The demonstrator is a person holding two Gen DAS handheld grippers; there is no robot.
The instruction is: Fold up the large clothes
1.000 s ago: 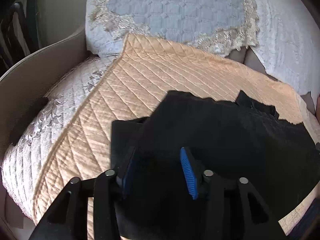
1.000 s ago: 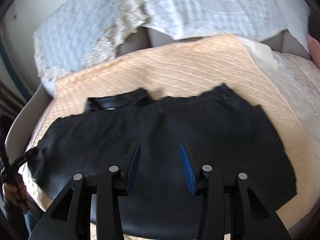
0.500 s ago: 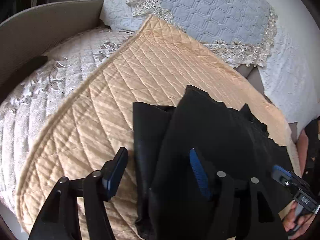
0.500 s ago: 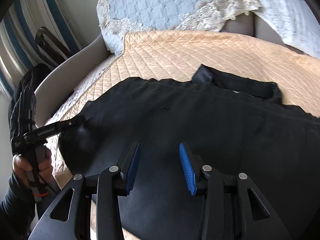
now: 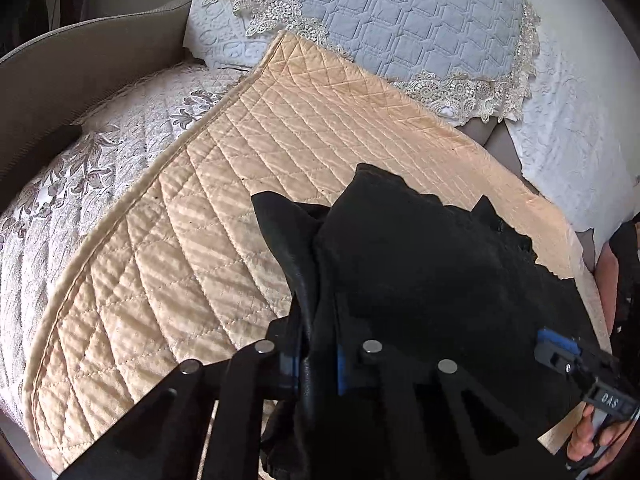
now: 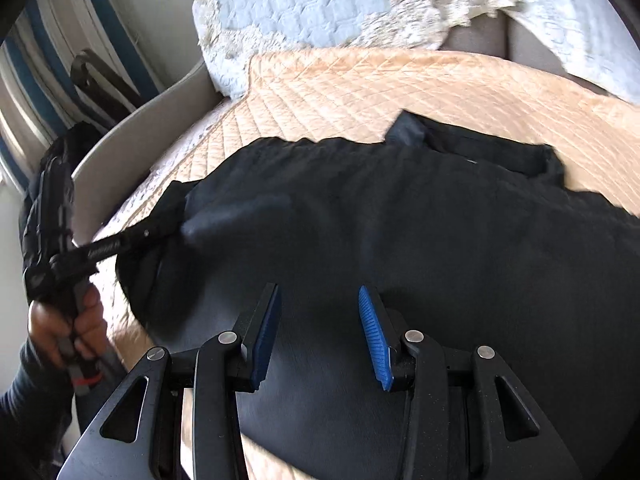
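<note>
A large black garment lies on a peach quilted cover on a sofa. My left gripper is shut on the garment's left edge, with cloth bunched between its blue pads. In the right wrist view the garment spreads across the cover, and the left gripper holds its lifted left end. My right gripper is open and empty, its fingers just above the garment's near part. It also shows at the lower right of the left wrist view.
A blue-grey quilted cushion with lace trim leans at the back. A white patterned cover lies left of the peach cover. The sofa's beige arm rises at the left. Striped fabric hangs beyond it.
My left gripper has closed on the garment's left edge and lifted it. My right gripper stays open and has swung left over the garment.
</note>
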